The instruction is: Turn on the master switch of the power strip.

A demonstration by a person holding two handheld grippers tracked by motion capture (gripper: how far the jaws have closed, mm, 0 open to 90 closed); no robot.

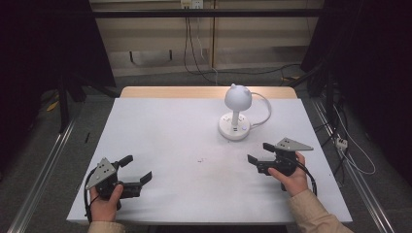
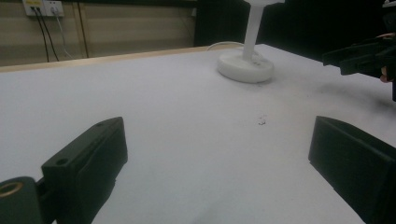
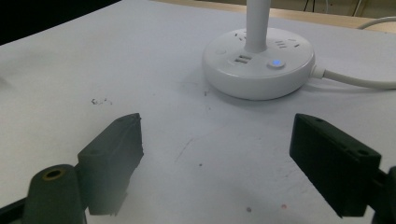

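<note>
I see the lamp [image 1: 235, 112] standing upright at about one o'clock on the white worktop [image 1: 170, 141], its round base flat and its white cord [image 1: 265, 109] looping off behind. My right gripper [image 1: 258, 153] sits at four o'clock, jaws spread wide and holding nothing, with the lamp base [image 3: 258, 63] just ahead, apart from them. My left gripper [image 1: 136, 169] rests at seven o'clock, jaws equally wide and empty, well apart from the lamp.

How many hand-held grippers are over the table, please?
2: the left hand-held gripper at the near left corner, and the right hand-held gripper at the near right, closest to the lamp. Both have jaws apart.
</note>
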